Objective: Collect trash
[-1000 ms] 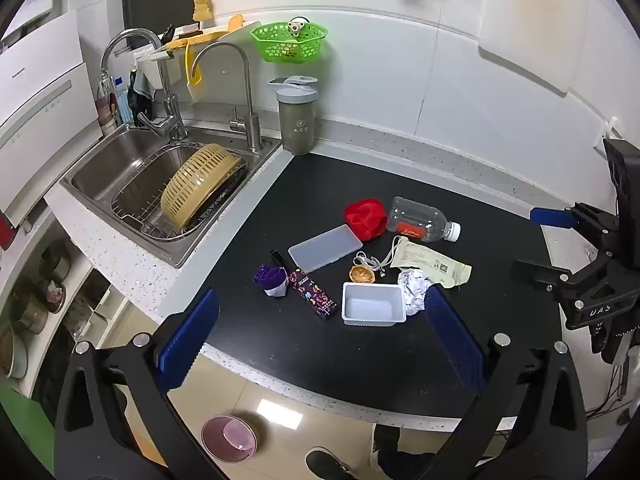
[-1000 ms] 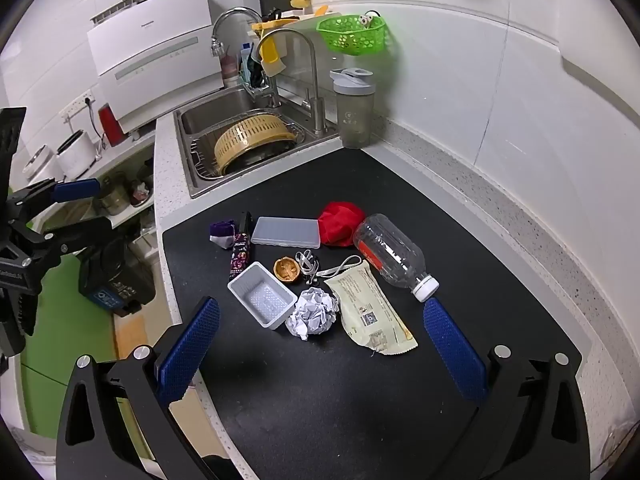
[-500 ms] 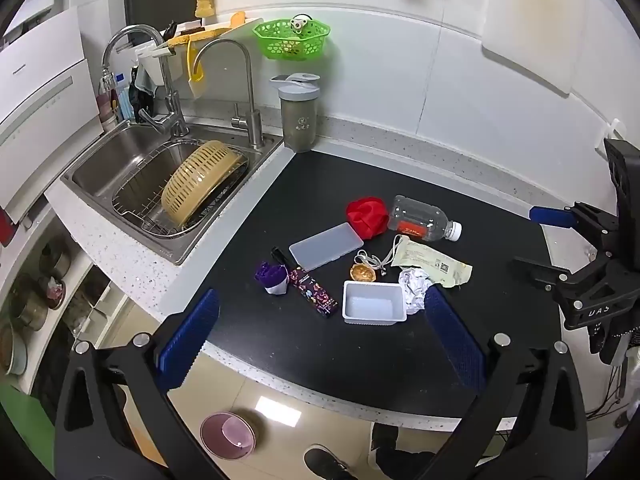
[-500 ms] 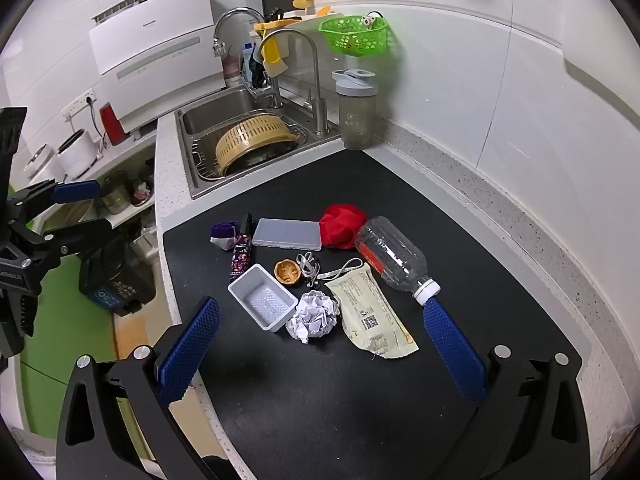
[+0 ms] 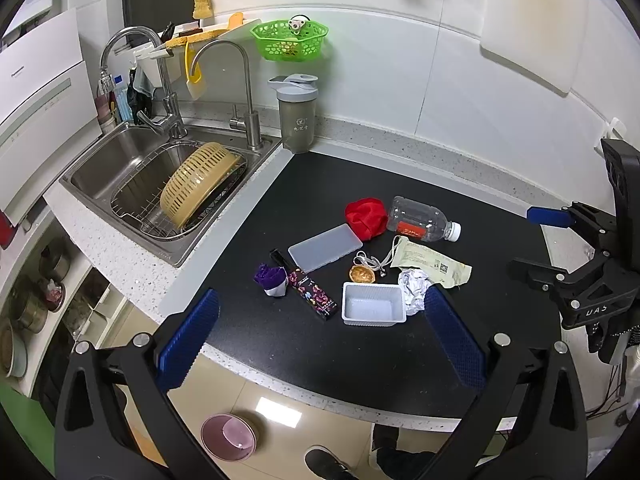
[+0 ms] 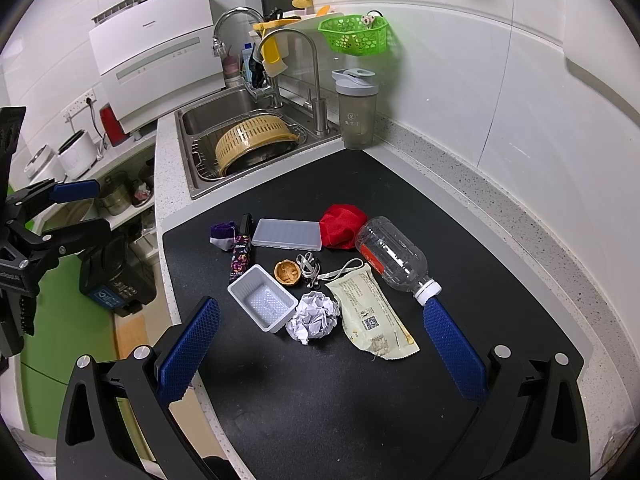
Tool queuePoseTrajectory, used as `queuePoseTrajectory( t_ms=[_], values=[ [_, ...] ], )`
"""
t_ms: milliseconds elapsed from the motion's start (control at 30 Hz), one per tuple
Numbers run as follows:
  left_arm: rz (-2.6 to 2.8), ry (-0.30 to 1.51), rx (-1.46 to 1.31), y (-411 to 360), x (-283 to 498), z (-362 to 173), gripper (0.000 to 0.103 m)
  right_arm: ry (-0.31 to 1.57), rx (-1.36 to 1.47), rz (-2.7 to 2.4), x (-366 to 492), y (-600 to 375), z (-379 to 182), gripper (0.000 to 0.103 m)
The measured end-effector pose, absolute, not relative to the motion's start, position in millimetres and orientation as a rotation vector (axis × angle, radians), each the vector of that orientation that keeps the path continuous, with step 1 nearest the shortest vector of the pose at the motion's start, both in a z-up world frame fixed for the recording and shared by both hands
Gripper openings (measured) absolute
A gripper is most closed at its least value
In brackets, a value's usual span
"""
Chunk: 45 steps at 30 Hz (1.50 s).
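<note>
Trash lies in a cluster on the black counter mat (image 5: pixel 304 200): a white plastic tray (image 5: pixel 373 309), crumpled paper (image 5: pixel 414 285), a clear bottle (image 5: pixel 420 224), a red cloth (image 5: pixel 366 217), a flat translucent lid (image 5: pixel 325 247), a beige packet (image 5: pixel 434 266), a nutshell (image 5: pixel 363 274), a dark wrapper (image 5: pixel 310 294) and a purple wrapper (image 5: pixel 272 279). My left gripper (image 5: pixel 320 298) hovers open above the mat's front edge, holding nothing. My right gripper (image 6: pixel 320 306) is open and holds nothing, above the crumpled paper (image 6: pixel 314 316) and tray (image 6: pixel 264 306).
A steel sink (image 5: pixel 120 168) with a yellow colander (image 5: pixel 200 196) sits left of the mat. A grey shaker cup (image 5: pixel 297 120) stands at the back corner. On the floor are a dark bin (image 6: pixel 116 276) and a pink bowl (image 5: pixel 228 436). A person's shoe (image 5: pixel 324 460) shows below.
Both views drift only slightly. Nothing on the counter has moved, and both grippers stay open and hold nothing.
</note>
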<state>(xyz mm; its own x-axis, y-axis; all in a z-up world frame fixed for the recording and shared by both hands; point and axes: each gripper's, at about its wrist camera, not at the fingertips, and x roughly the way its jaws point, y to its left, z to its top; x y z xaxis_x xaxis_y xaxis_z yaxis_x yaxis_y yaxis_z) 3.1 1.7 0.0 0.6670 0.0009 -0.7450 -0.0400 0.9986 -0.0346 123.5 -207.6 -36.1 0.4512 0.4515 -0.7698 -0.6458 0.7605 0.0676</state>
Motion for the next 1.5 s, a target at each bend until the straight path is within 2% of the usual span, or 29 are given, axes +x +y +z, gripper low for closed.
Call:
queuePoseTrajectory(
  t_ms=[1500],
  values=[
    [0.018,0.849,-0.062,2.3,6.3,-4.1,0.100,0.871,-0.254,0.689,124.8,-204.8,-37.2,0.098]
  ],
)
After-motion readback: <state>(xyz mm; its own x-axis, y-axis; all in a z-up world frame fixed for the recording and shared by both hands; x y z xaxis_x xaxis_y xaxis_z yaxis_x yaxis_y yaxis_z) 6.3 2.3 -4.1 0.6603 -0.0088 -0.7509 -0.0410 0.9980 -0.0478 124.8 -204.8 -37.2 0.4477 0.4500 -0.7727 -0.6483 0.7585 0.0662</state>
